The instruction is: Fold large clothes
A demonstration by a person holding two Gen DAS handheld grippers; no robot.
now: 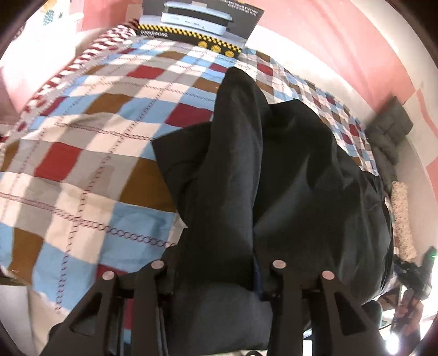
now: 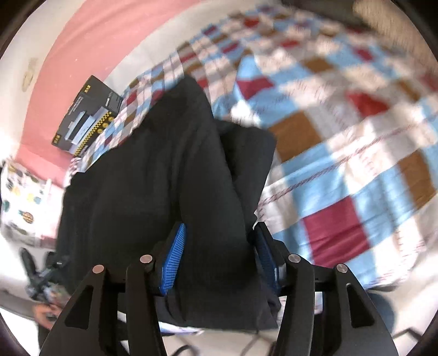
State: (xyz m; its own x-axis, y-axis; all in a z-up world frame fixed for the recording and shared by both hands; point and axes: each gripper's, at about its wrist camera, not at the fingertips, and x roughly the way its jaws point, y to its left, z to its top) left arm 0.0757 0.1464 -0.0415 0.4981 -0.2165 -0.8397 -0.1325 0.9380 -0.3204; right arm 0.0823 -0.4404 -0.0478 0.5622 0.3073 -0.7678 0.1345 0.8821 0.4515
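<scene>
A large black garment (image 1: 273,164) lies bunched on a checked bedspread (image 1: 82,164) and runs back to my left gripper (image 1: 216,265). The cloth covers that gripper's fingertips, so its jaws are hidden. In the right wrist view the same garment (image 2: 153,178) drapes from the bed down through my right gripper (image 2: 219,232). Its blue pads (image 2: 175,254) stand apart on either side of a thick fold. The left pad's ribbed face is bare, not pressed into the cloth.
A black appliance box (image 1: 197,22) stands at the bed's far edge against a pink wall. Folded grey cloths (image 1: 388,128) sit at the right end of the bed. A patterned pillow (image 2: 22,197) lies to the left. A hand (image 2: 43,312) shows low at the left.
</scene>
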